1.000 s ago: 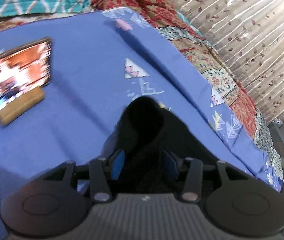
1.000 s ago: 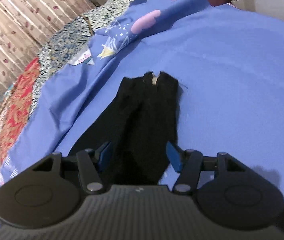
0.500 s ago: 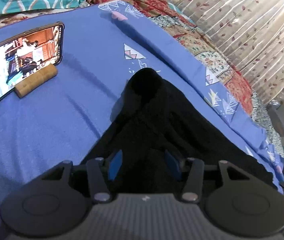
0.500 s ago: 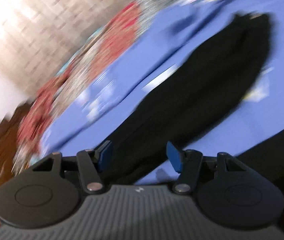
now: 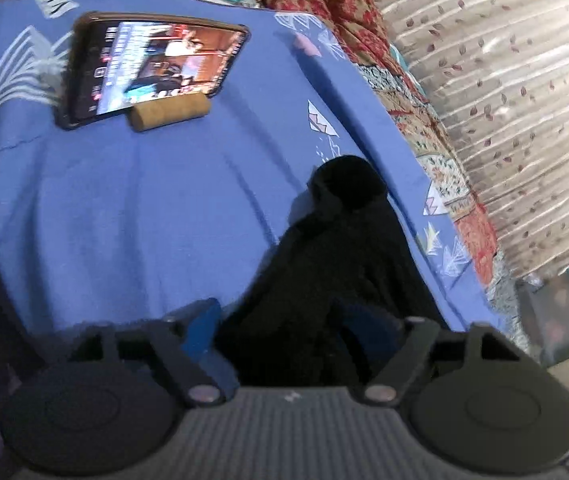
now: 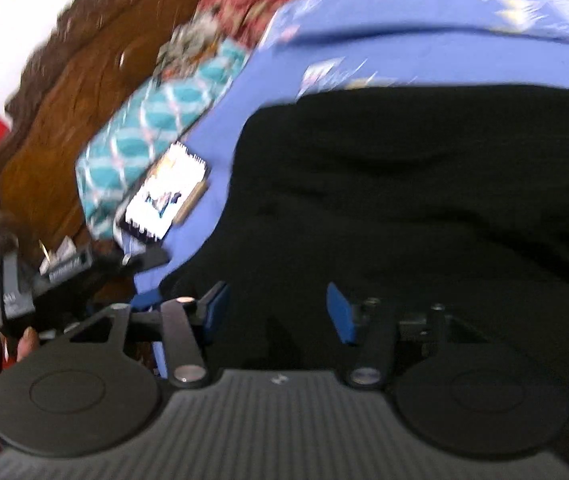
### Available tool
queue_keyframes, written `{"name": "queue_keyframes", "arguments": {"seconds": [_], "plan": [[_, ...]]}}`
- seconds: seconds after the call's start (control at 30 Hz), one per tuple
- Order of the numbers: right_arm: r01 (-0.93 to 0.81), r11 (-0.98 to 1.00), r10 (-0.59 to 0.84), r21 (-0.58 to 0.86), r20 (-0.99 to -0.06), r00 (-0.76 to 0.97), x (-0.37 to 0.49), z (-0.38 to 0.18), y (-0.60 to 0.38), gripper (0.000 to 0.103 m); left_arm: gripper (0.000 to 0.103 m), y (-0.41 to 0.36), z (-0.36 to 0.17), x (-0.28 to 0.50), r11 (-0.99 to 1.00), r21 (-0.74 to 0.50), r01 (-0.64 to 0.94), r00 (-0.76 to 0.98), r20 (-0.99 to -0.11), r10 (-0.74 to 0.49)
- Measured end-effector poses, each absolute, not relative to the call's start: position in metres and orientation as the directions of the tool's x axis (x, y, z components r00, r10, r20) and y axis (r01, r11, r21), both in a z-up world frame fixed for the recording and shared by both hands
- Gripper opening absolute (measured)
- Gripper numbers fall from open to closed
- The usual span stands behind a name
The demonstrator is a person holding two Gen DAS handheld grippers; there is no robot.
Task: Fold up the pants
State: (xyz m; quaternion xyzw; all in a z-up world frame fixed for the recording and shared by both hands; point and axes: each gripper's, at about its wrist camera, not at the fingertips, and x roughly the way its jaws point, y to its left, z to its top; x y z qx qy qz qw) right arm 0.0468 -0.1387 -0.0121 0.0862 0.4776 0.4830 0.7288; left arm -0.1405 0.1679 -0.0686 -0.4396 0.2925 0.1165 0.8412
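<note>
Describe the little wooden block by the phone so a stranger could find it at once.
Start from the blue bedsheet that covers the bed and go to its far end, where a phone leans with its screen lit. The block lies against the phone's lower edge as its prop. It is a short, tan, rounded piece of wood, the only plain brown thing on the sheet, well clear of the black pants.

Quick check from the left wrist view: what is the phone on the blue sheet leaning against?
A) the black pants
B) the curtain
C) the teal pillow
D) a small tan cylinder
D: the phone stands tilted with its lower edge against a small tan cylinder, well apart from the black pants.
</note>
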Motion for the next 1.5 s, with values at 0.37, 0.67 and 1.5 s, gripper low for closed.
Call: {"name": "queue_keyframes", "arguments": {"seconds": [0.37, 0.67, 1.5], "plan": [[-0.707, 0.373, 0.729, 0.600, -0.661, -0.176, -0.008, -0.038, -0.061, 0.035, 0.013, 0.182, -0.069, -0.217, 0.599, -0.654, -0.462, 0.805, -0.592, -0.026], [-0.690, 0.387, 0.789, 0.611, -0.607, -0.096, 0.037, 0.003, -0.080, 0.038, 0.035, 0.185, -0.068, -0.220, 0.589, -0.665, -0.459, 0.822, -0.569, -0.002], [-0.711, 0.700, 0.444, 0.066, -0.820, 0.362, 0.132, -0.023, 0.056, 0.024, 0.007, 0.183, -0.076, -0.196, 0.635, -0.657, -0.405, 0.829, -0.558, -0.048]]}}
